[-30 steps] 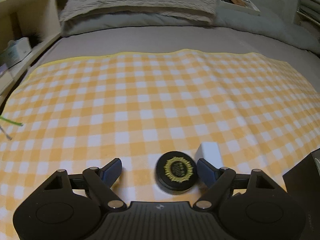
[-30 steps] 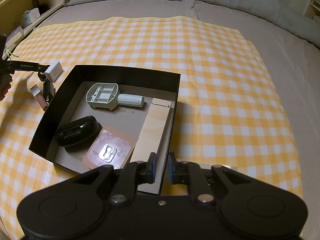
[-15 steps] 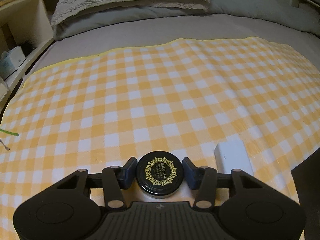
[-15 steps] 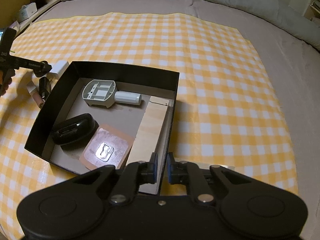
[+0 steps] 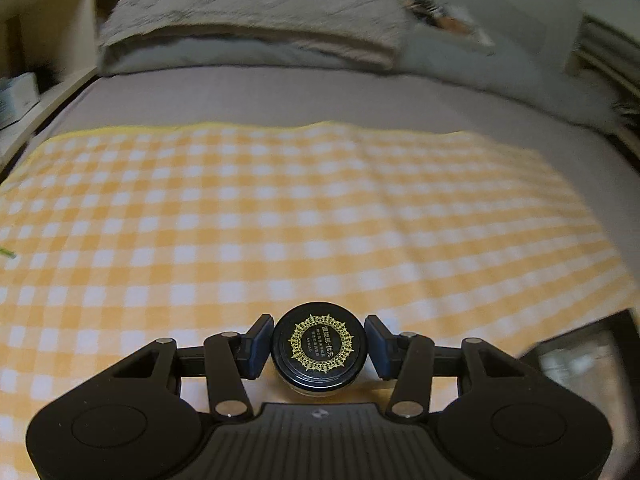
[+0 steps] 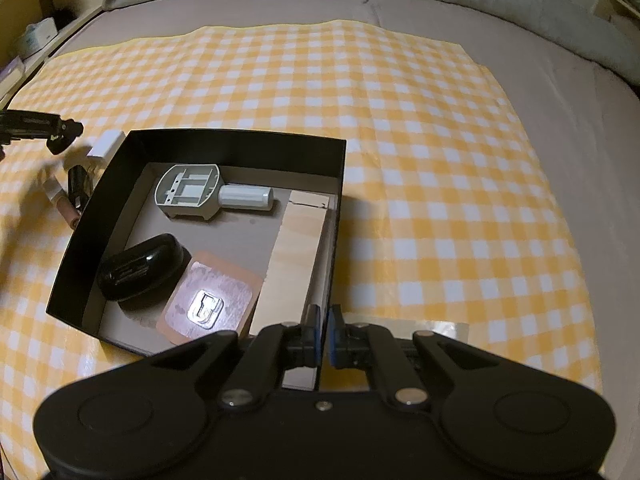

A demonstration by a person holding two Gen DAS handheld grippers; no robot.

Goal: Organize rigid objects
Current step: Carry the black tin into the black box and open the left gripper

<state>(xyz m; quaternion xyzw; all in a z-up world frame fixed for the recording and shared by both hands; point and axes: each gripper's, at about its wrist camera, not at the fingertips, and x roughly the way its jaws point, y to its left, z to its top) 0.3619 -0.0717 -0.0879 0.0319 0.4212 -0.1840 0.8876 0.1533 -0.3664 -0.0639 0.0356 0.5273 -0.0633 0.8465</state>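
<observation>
My left gripper (image 5: pixel 319 346) is shut on a round black tin (image 5: pixel 320 360) with a gold emblem on its lid, held a little above the checked cloth (image 5: pixel 280 220). In the right wrist view one of its fingers (image 6: pixel 60 136) shows at the far left. The black box (image 6: pixel 240 140) holds a grey plastic part (image 6: pixel 188 190), a white cylinder (image 6: pixel 246 197), a black case (image 6: pixel 140 266), a peach card (image 6: pixel 210 294) and a wooden block (image 6: pixel 296 256). My right gripper (image 6: pixel 324 332) is shut on the box's right wall at its near corner.
Left of the box lie a white block (image 6: pixel 105 144), a pink tube (image 6: pixel 60 204) and a small black item (image 6: pixel 76 184). The cloth covers a grey bed with a pillow (image 5: pixel 248 12) at the head. A shelf (image 5: pixel 48 40) stands at the left.
My left jaws closed on the tin and lifted it off the cloth; the white block left that view. The right jaws closed the last bit onto the box wall.
</observation>
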